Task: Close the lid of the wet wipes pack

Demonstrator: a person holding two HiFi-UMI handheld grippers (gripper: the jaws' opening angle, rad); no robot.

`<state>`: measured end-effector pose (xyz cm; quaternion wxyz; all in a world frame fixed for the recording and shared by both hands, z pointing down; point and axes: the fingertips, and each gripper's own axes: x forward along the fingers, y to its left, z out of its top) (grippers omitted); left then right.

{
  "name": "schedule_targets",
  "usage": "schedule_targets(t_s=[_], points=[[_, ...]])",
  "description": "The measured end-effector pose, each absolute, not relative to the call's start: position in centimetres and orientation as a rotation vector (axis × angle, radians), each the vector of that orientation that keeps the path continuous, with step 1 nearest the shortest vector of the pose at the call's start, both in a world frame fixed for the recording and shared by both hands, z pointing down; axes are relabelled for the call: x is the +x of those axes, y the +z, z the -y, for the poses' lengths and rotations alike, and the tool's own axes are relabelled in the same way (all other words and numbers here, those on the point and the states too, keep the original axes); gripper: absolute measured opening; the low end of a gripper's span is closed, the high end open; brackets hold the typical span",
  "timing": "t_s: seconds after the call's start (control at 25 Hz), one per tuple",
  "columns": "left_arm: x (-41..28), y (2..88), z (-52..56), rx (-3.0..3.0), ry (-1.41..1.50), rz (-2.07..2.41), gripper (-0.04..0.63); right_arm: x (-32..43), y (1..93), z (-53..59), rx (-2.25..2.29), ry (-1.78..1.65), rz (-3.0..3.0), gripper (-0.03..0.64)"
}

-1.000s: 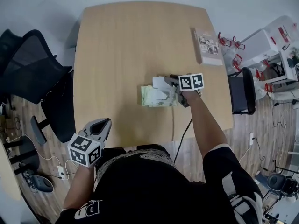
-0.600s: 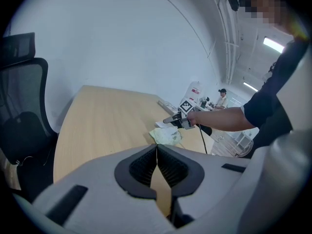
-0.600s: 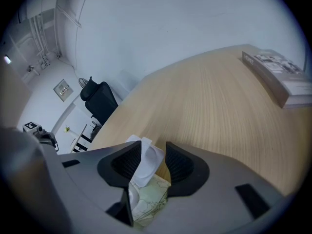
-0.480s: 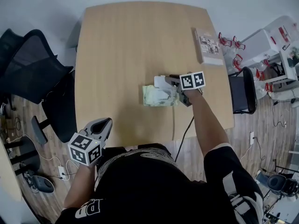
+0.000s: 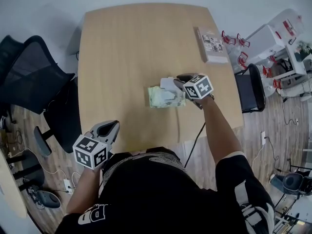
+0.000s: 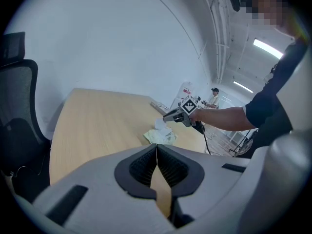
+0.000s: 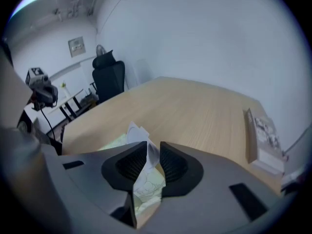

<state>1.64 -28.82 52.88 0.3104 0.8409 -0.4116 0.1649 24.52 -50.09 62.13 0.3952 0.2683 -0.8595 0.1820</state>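
The wet wipes pack (image 5: 165, 98) (print unreadable) lies toward the table's (image 5: 131, 43) near right edge. The right gripper (image 5: 176, 81), jaws just closing, pinches its white lid (image 7: 152, 152). The left gripper (image 5: 111, 126), pressed together and empty, hovers at the near left corner.

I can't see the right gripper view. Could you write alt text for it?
The right gripper has its two grey fingers, which have just been closing, pinched on the white lid flap of a pale green wet wipes pack on a wooden table. A book lies near its right edge.
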Motion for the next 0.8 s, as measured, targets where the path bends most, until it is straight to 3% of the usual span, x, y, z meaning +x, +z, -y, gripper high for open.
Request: schedule_targets(t_s=[0.36, 0.8], points=[[1.6, 52.6, 28.6, 2.26, 0.438, 1.038, 0.02, 24.2, 61.0, 48.1, 0.556, -0.016, 1.972, 0.069], [1.9, 52.7, 28.2, 2.293, 0.449, 0.977, 0.02, 23.3, 60.2, 44.7, 0.519, -0.178, 1.913, 0.054]])
